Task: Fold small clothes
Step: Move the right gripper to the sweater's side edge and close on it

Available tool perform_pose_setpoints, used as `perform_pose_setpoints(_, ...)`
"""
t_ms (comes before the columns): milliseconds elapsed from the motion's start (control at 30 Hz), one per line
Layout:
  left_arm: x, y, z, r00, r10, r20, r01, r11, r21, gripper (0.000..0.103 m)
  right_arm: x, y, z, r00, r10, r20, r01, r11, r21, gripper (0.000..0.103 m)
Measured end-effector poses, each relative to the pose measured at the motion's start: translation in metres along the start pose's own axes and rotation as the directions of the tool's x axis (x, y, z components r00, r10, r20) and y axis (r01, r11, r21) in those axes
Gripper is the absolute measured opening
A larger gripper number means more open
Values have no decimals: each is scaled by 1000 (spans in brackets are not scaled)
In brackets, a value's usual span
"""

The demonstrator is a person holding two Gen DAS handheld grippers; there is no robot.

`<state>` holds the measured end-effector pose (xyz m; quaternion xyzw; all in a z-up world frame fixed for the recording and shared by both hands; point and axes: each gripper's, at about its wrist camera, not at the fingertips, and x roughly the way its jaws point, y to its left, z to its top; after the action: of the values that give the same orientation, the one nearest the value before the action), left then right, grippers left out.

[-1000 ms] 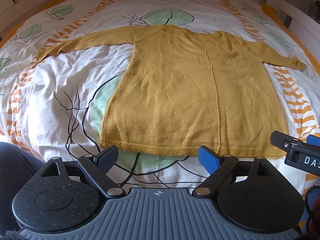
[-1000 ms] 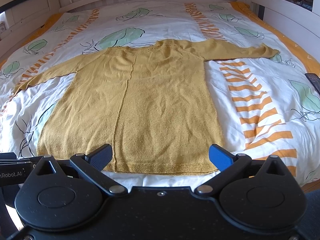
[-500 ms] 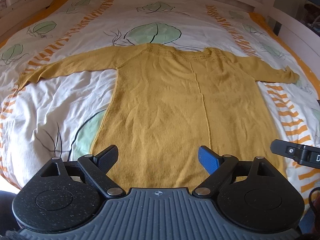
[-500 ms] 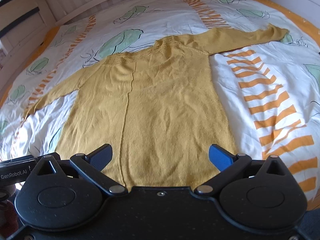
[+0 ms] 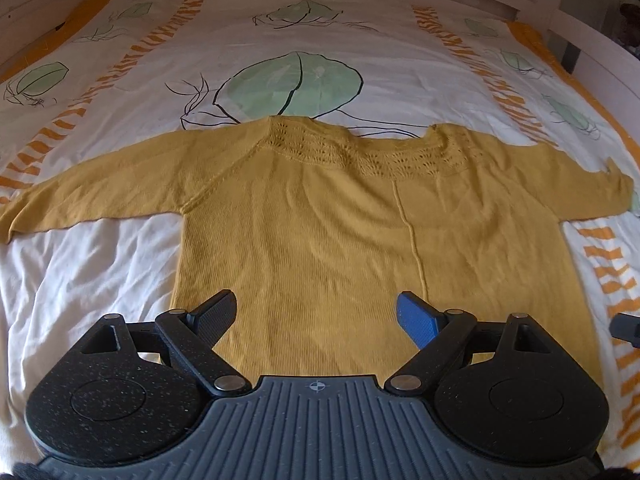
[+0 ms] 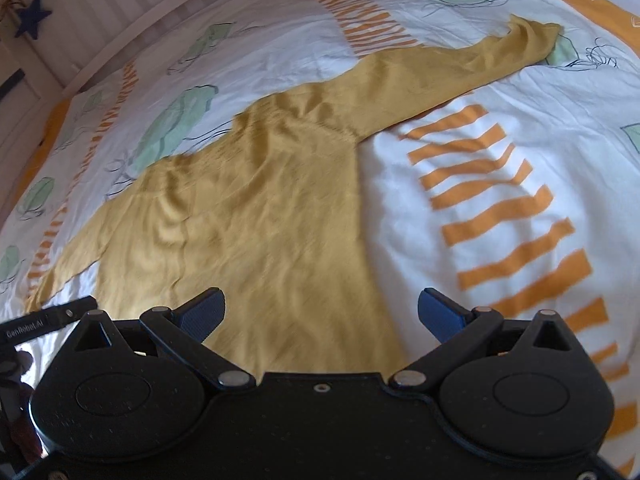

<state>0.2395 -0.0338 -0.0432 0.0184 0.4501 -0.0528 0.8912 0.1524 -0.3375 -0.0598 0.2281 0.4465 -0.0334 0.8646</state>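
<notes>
Both tools – left tool (image 5: 316, 314), right tool (image 6: 320, 312) – gape empty; now farther up the sweater (image 5: 340, 240)

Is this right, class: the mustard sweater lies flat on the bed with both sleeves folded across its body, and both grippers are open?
Not quite. Both sleeves of the sweater are spread outward, as the left wrist view shows. It lies flat on the bed; the left gripper and right gripper are open.

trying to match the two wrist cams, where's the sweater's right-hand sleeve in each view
Left wrist: the sleeve runs out to the right edge, at mid height.
Right wrist: the same sleeve slants up to the upper right, cuff near the top.
Shared landmark: the yellow sweater's lace neckline, upper centre in the left view, left of centre in the right.
</notes>
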Motion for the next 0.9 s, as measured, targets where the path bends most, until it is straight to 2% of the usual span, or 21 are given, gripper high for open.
perform_pose_setpoints(100, 29, -3, 12, 999, 44, -10, -44, 999, 16, 87, 19, -10, 15, 1000, -28, -9, 28, 999, 16, 102)
perform_pose_setpoints(233, 62, -9, 17, 998, 64, -14, -63, 997, 49, 87, 37, -17, 33, 998, -68, -16, 68, 997, 20, 102)
perform_pose_setpoints(300, 81, -11, 15, 996, 71, -44, -69, 996, 61, 87, 45, -21, 40, 996, -83, -28, 84, 996, 25, 102)
perform_pose_setpoints(367, 94, -9, 12, 995, 68, -74, -65, 997, 32, 91, 50, -20, 44, 996, -92, -18, 92, 996, 5, 102)
perform_pose_setpoints(400, 95, -7, 11, 996, 63, -56, -63, 998, -2, 94, 52, -17, 47, 996, -94, -5, 93, 996, -15, 102)
perform_pose_setpoints(500, 99, -5, 10, 997, 60, -43, -61, 998, -18, 103, 56, -1, 59, 997, -47, 55, 51, 995, -90, 102)
perform_pose_setpoints(567, 100, -3, 10, 998, 50, -37, -50, 999, -11, 103, 61, 19, 69, 996, 15, 88, 0, 985, -174, 101)
perform_pose_setpoints(633, 100, -3, 12, 998, 46, -43, -46, 999, -5, 103, 72, 44, 79, 994, 49, 102, -20, 963, -267, 95)
perform_pose_setpoints(700, 102, -4, 15, 997, 46, -57, -46, 999, 2, 103, 87, 68, 87, 991, 95, 97, -56, 934, -352, 79)
perform_pose_setpoints(767, 104, -4, 20, 996, 42, -77, -42, 999, 0, 103, 107, 90, 96, 988, 138, 75, -97, 910, -404, 69)
perform_pose_setpoints(833, 105, -3, 23, 995, 35, -94, -34, 999, 6, 103, 126, 108, 103, 984, 166, 61, -125, 896, -426, 64)
perform_pose_setpoints(900, 107, -2, 27, 994, 24, -106, -23, 1000, 8, 103, 144, 124, 112, 984, 164, 73, -112, 879, -464, 61)
